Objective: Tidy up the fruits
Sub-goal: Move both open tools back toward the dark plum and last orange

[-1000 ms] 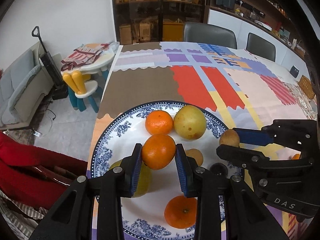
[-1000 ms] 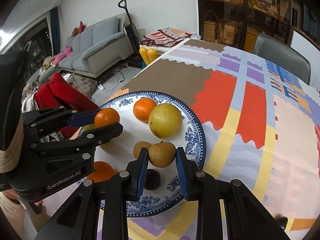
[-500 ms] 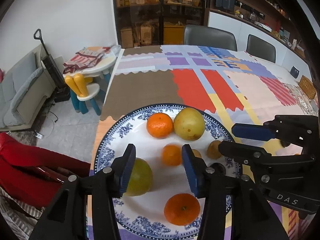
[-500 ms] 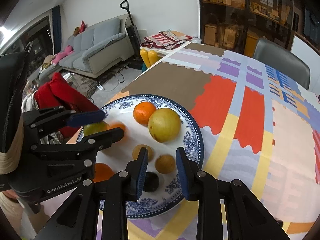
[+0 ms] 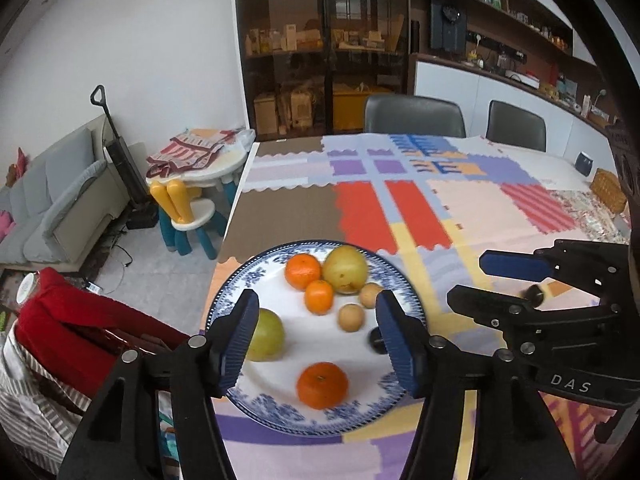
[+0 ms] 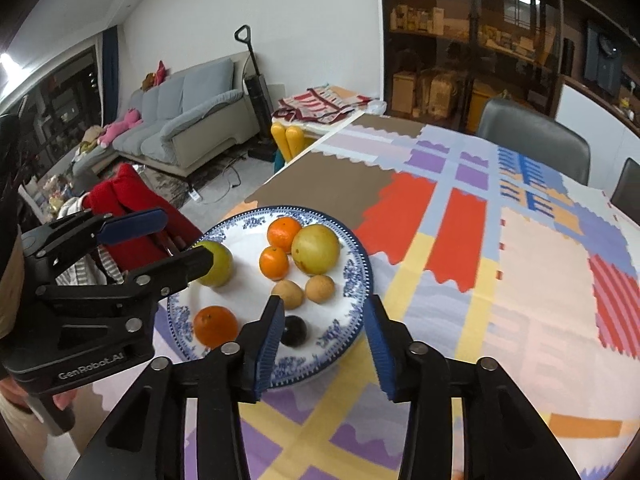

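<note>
Both the left gripper [image 5: 316, 334] and right gripper [image 6: 324, 346] now gape empty, having dropped a small orange tangerine [image 5: 319, 297] and brown round fruit [image 6: 319, 288] onto the blue-patterned white plate [image 5: 240, 280] at frame centre, so those placements look finished.

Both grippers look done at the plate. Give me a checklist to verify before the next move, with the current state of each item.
1. Left gripper open, holding nothing: ok.
2. Right gripper open, holding nothing: ok.
3. All eight fruits lie inside the plate rim: ok.
4. Dark fruit settled, not rolling: cannot tell, the view is blurred.
5. More fruit left on the table to collect: cannot tell; a dark round thing shows behind the right gripper's fingers.
6. Plate fully on the table: ok.
</note>
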Tool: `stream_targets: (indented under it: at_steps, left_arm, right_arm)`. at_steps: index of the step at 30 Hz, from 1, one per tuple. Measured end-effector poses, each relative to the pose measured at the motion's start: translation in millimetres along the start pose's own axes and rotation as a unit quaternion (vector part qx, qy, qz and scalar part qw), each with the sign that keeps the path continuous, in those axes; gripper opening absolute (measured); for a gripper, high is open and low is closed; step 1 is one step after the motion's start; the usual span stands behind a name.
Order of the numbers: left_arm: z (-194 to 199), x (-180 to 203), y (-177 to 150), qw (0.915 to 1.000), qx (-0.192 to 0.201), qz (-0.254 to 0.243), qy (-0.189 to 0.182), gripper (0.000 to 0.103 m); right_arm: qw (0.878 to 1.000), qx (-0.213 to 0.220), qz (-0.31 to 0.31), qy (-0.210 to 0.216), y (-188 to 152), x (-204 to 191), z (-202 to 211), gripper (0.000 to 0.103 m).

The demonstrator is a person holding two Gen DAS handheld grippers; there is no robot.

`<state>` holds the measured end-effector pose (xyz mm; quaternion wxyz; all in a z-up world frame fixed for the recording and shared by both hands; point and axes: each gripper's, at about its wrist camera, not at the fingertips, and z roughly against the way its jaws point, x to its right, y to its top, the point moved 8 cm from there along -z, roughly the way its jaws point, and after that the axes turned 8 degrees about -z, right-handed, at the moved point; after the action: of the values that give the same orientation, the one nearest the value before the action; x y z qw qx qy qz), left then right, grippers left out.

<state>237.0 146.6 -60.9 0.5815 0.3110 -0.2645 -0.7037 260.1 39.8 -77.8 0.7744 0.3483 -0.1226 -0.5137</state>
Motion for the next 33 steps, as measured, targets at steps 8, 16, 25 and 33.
stream_targets:
  at_steps: [8,16,25,33]
  left_arm:
    - [27,31,2,0.9997,0.020,0.010,-0.010,0.065]
    - [39,68,2,0.9993,0.030,0.001,-0.023,0.065]
    - [37,116,11,0.9961,0.041,-0.059,-0.051,0.065]
    - [23,159,18,0.9851,0.057,-0.134,-0.092,0.065]
  right_arm:
    - [1.000,0.014,-0.005,-0.006,-14,12,38,0.045]
    - [0.999,0.023,-0.018,-0.024,-33,41,65,0.045]
    - [0.996,0.024,-0.051,-0.063,-58,77,89,0.045]
    - [0.992,0.006,-0.079,-0.101,-87,110,96,0.045]
